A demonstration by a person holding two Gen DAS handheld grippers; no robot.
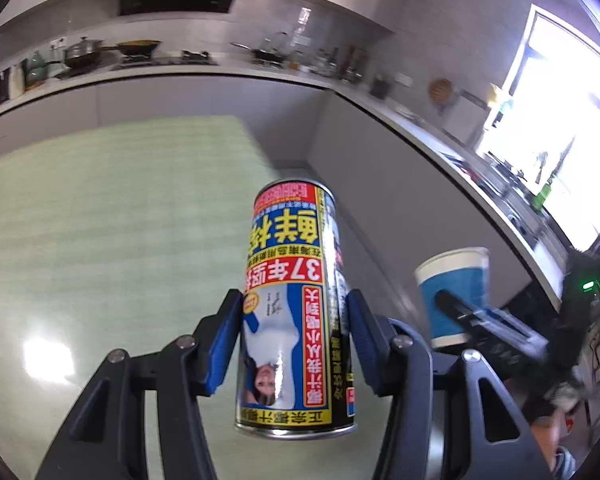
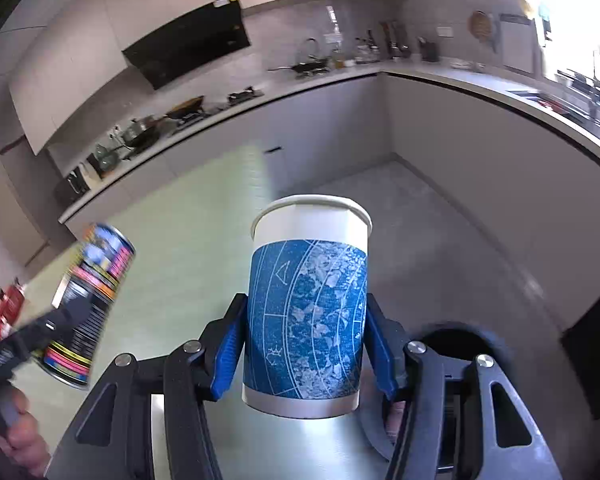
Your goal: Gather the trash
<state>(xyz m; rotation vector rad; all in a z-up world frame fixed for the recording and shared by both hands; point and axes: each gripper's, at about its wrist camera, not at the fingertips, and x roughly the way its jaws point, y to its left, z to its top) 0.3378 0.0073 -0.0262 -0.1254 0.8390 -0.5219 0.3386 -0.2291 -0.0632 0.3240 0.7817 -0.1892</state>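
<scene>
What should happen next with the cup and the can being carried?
Probably carry the paper cup over the dark round bin opening at lower right and let go. The right gripper is clamped on the cup, the left gripper on the can, both held clear of the green table.

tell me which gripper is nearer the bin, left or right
Right. The right gripper, shut on the paper cup, hangs just beside the dark bin opening. The left gripper, shut on the can, is out on the right gripper's far side.
</scene>
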